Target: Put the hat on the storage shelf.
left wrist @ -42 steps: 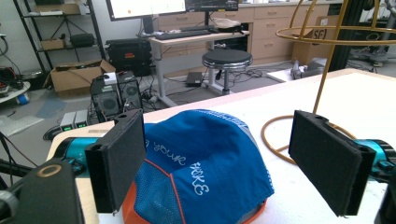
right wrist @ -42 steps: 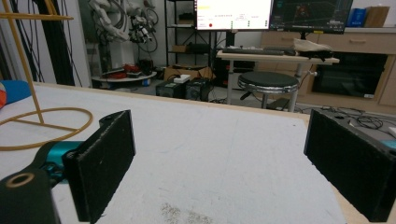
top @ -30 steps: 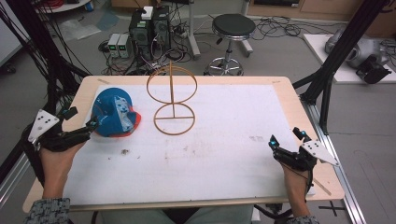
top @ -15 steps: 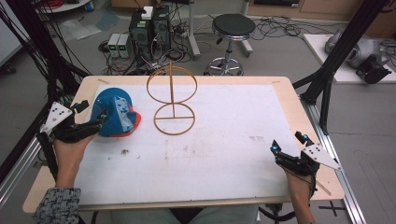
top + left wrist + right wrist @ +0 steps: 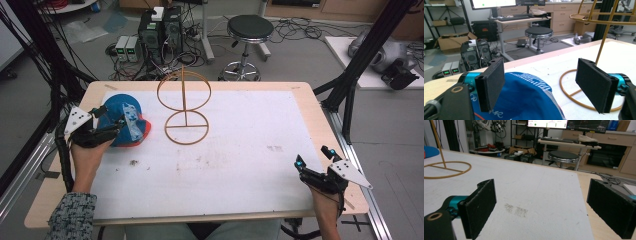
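**Blue cap between spread jaws at the table's left**

Blue cap (image 5: pixel 125 125), with a red brim edge, lies on the white mat at the table's (image 5: pixel 300 95) left side, just beside the base ring of a gold wire stand (image 5: pixel 185 107). In the high view the left gripper (image 5: pixel 114 126) reaches over the cap from the left, its jaws at the cap's near side; whether they touch the fabric cannot be told from here. The left hand (image 5: pixel 87 150) comes in from the bottom edge, forearm in a patterned sleeve (image 5: pixel 70 217). The right gripper (image 5: pixel 312 161) rests at the table's right front corner, well apart from the cap, jaws spread and holding nothing.

In the left gripper view the two black jaws stand wide apart, with the cap (image 5: pixel 524 100) low between them and its lower part cut off by the frame. The stand's ring (image 5: pixel 574 95) lies behind the right jaw.

In the right gripper view the jaws are wide apart over bare mat (image 5: pixel 536 195) with a faint smudge (image 5: pixel 515 210). The stand (image 5: pixel 446 167) sits far left.
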